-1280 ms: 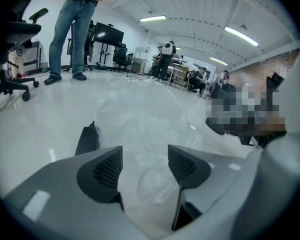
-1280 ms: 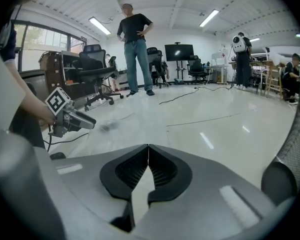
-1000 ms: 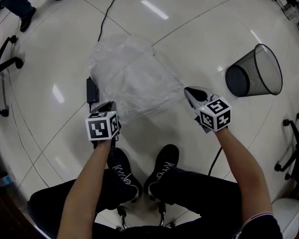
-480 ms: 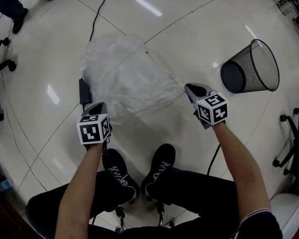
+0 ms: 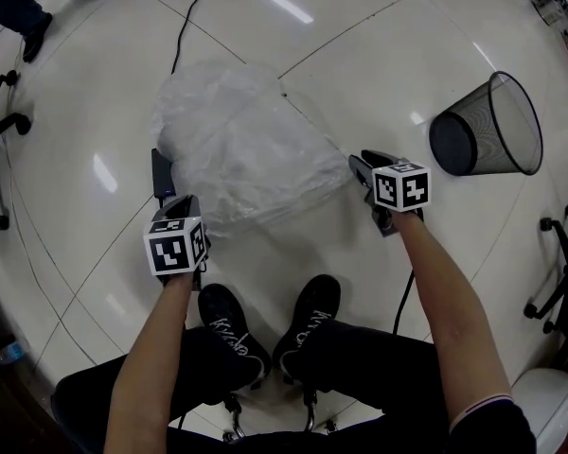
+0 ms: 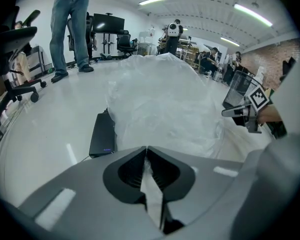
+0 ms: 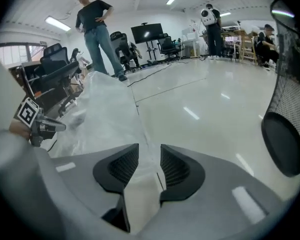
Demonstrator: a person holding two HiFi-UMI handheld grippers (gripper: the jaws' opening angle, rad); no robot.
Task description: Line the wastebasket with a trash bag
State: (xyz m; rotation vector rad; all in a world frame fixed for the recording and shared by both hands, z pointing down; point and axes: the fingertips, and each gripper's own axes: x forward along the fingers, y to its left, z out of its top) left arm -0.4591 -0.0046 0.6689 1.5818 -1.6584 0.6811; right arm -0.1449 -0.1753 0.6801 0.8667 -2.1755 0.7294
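The left claw (image 5: 187, 204) is clenched on the bag (image 5: 237, 149) at its edge. The right claw (image 5: 362, 166) is released: its jaws have just been opening, with film loose between them. The bag billows ahead between both claws. The wastebasket (image 5: 492, 126) lies tipped, well right of the right claw.

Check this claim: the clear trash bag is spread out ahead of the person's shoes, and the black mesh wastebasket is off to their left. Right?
Not quite. The head view shows the wastebasket off to their right, not left. The trash bag is indeed spread out ahead of the shoes.
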